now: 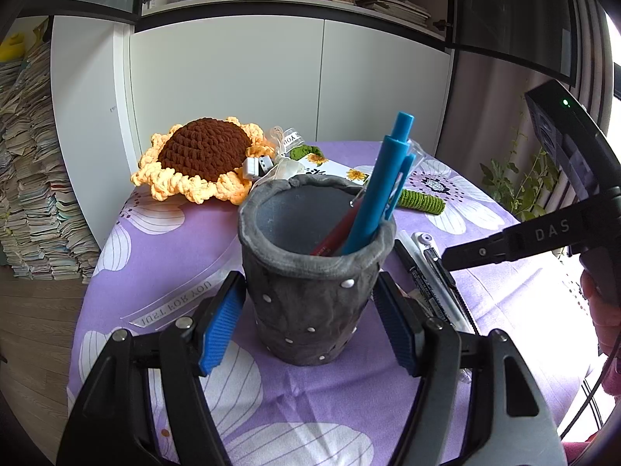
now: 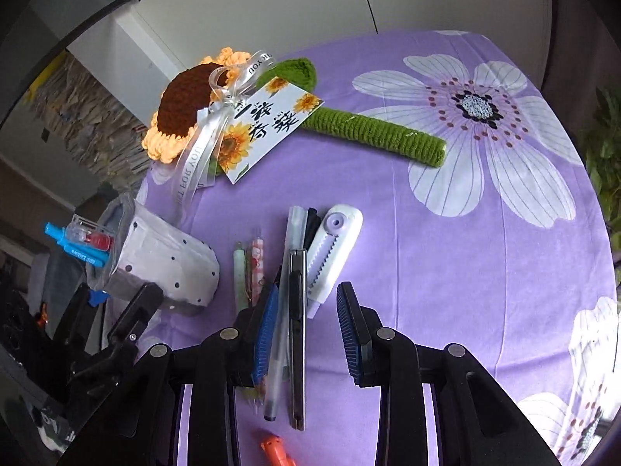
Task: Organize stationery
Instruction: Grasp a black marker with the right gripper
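Note:
A grey fabric pen holder (image 1: 310, 268) stands upright on the purple flowered tablecloth (image 1: 167, 256), holding a blue pen (image 1: 382, 182) and a red pen (image 1: 337, 233). My left gripper (image 1: 308, 322) is open, its blue pads on either side of the holder's lower half, close to it. The holder also shows in the right wrist view (image 2: 163, 264). My right gripper (image 2: 306, 330) is open above a row of loose items: a black utility knife (image 2: 297, 334), a clear pen (image 2: 283, 310), a white correction tape (image 2: 333, 248), and two patterned pens (image 2: 248, 268).
A crocheted sunflower (image 2: 182, 105) with a green stem (image 2: 372, 132), ribbon and gift card (image 2: 264, 124) lies at the back of the table. An orange item (image 2: 275, 450) lies near the front edge. White cabinets (image 1: 271, 77) stand behind the table.

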